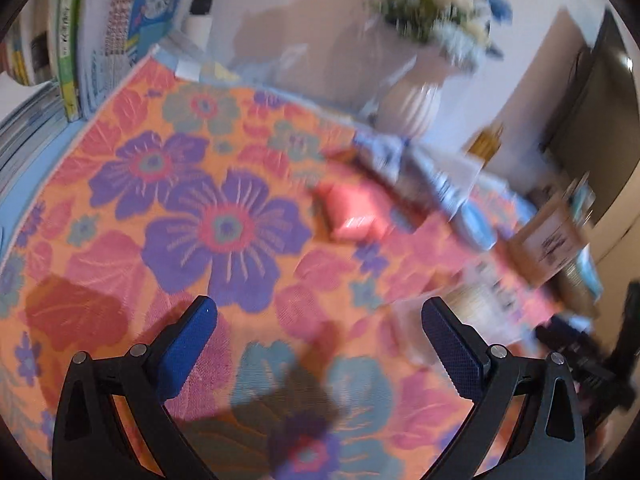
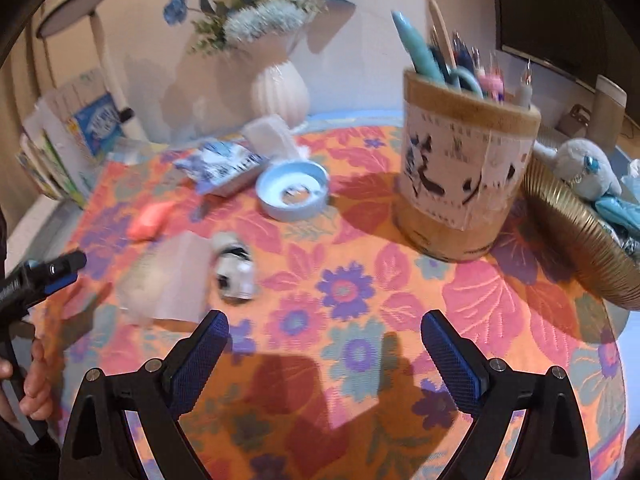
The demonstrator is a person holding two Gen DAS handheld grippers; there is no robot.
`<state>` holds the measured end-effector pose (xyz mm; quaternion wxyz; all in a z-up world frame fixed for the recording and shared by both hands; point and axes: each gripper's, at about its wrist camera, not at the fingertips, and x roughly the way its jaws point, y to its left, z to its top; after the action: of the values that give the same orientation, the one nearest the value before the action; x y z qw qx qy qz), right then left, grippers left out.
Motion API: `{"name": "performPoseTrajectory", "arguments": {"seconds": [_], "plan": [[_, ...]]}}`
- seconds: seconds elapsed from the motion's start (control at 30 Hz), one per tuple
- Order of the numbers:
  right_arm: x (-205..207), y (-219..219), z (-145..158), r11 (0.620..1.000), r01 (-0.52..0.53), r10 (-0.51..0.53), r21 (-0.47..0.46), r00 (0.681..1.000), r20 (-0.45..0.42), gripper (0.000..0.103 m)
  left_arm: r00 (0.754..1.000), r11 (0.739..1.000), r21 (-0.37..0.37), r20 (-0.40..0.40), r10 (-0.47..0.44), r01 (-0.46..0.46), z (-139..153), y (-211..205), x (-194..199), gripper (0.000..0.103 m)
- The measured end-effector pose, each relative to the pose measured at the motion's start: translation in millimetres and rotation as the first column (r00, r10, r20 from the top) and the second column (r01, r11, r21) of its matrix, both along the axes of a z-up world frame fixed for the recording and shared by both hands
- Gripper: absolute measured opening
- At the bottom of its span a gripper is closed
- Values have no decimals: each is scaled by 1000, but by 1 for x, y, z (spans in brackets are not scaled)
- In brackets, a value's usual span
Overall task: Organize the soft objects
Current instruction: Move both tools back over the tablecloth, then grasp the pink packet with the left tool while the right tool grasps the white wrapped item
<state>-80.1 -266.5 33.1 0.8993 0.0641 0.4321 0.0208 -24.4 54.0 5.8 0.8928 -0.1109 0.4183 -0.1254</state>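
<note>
Over the flowered table (image 2: 472, 300): both claws hover above the cloth, neither touching anything.
Left claw (image 1: 319, 320): spread wide, nothing between its pads; the view is blurred by motion.
Right claw (image 2: 325, 330): also spread wide and empty.
Pink soft piece (image 2: 152, 218): lies on the cloth towards the far left, well apart from the right claw; the left view shows it ahead (image 1: 354, 214), beyond the big purple flower.
Black-and-white soft toy (image 2: 236, 270): lies on its side just beside a pale translucent packet (image 2: 168, 280), nearest thing to the right claw.
Grey plush (image 2: 580, 166): sits in the gold ribbed basket (image 2: 560, 220) at the right (probably where the soft things belong).
Other things: wooden pen holder (image 2: 460, 184), blue round dish (image 2: 292, 192), white vase (image 2: 280, 92), none soft.
Handling, as a judgement: the toys look light and squashy; they should give under the pads and not slip, and a pinch across the thickest middle would hold best.
Caution: the packet touching the small toy may get caught up with it.
Stage: early, two soft pieces not yet in the basket.
</note>
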Motion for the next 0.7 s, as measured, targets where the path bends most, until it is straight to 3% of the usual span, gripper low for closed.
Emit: {"name": "performPoseTrajectory", "arguments": {"seconds": [0.03, 0.1, 0.17, 0.23, 0.47, 0.7], "plan": [[3, -1, -7, 1000, 2, -1, 12, 1000, -17, 97, 1000, 1000, -3, -21, -9, 9, -1, -1, 2, 102], [6, -3, -13, 1000, 2, -2, 17, 999, -46, 97, 999, 999, -24, 14, -35, 35, 2, -1, 2, 102], [9, -4, -16, 1000, 4, -2, 24, 998, -62, 97, 1000, 999, -34, -23, -19, 18, -4, 3, 4, 102], [12, -4, -18, 1000, -6, 9, 30, 997, -71, 99, 1000, 999, -30, -10, -18, 18, -1, 0, 4, 102], [18, 18, -24, 992, -37, 23, -119, 993, -120, 103, 999, 997, 69, -22, -32, 34, -5, -14, 6, 102], [19, 16, -24, 993, -39, 25, -113, 992, -120, 103, 997, 988, 134, -27, -72, 75, -5, -27, 3, 102]]}}
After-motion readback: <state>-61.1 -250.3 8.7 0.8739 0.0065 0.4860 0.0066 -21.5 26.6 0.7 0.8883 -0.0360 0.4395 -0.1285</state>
